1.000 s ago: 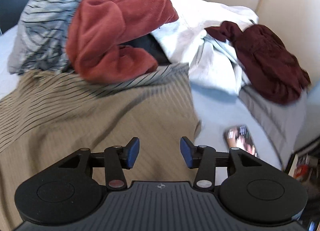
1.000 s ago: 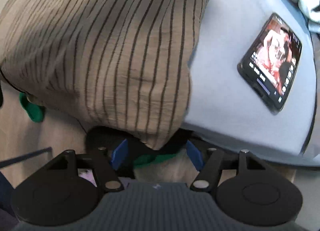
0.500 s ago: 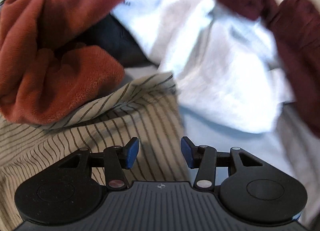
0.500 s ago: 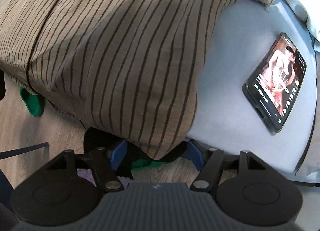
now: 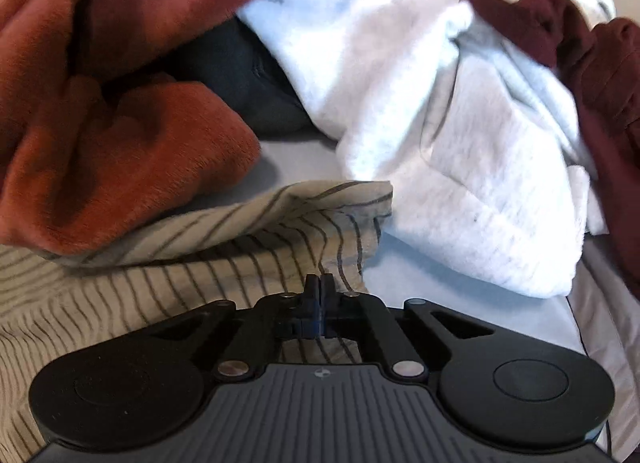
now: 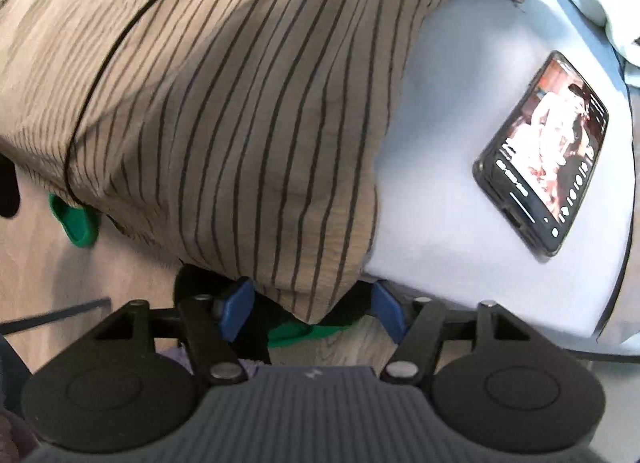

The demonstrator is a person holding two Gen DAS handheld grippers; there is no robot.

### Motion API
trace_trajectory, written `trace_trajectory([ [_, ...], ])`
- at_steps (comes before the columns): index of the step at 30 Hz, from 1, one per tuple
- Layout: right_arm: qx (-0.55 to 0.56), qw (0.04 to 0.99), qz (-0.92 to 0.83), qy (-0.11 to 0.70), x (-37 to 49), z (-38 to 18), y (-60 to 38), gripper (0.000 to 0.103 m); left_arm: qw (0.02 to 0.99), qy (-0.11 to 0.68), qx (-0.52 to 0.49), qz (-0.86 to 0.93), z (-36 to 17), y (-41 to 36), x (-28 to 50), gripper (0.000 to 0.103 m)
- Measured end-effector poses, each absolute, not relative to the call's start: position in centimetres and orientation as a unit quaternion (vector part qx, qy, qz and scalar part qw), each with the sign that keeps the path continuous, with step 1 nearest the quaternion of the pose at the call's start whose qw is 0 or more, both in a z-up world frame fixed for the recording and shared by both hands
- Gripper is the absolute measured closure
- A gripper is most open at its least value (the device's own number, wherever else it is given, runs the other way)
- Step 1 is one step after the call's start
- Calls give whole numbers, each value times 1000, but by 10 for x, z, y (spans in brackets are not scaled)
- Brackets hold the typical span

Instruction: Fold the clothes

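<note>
Your left gripper (image 5: 320, 283) had clamped together over the striped tan shirt (image 5: 200, 259) on the bed (image 5: 420, 279). Your right gripper (image 6: 310, 305) was narrowing, pads not pressing the shirt's corner overhanging the bed's edge.

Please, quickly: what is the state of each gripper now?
Left gripper: closed on the striped shirt.
Right gripper: open, jaws just closing around the shirt's hanging corner.

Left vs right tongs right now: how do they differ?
Left tongs are shut, pads together on the striped cloth near its far corner. Right tongs have just been closing but are open, a hanging corner of that cloth between the pads, unpinched. Both work the same cloth.
</note>
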State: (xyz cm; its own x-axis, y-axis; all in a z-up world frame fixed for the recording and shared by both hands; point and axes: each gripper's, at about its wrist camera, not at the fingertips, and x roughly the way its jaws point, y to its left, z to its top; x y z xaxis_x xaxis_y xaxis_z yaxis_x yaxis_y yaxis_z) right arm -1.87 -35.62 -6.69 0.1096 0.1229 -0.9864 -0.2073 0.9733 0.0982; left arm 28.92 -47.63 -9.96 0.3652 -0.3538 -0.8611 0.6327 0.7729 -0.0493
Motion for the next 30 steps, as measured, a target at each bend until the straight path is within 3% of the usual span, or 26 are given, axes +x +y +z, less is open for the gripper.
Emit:
trace_trajectory([
  [2, -13, 748, 103, 655, -18, -66, -363, 82, 811, 476, 133, -312, -92, -467, 289, 103],
  [5, 2, 750, 99, 653, -17, -63, -368, 94, 813, 467, 125, -326, -74, -452, 286, 103],
  [10, 33, 765, 122, 631, -22, -40, -369, 100, 819, 451, 113, -336, -38, -422, 282, 103],
  [19, 80, 776, 131, 611, -30, -14, -395, 101, 841, 422, 72, -331, 34, -379, 289, 103],
  [30, 78, 783, 221, 577, -43, 15, -336, 101, 863, 388, 27, -321, 109, -283, 286, 103],
])
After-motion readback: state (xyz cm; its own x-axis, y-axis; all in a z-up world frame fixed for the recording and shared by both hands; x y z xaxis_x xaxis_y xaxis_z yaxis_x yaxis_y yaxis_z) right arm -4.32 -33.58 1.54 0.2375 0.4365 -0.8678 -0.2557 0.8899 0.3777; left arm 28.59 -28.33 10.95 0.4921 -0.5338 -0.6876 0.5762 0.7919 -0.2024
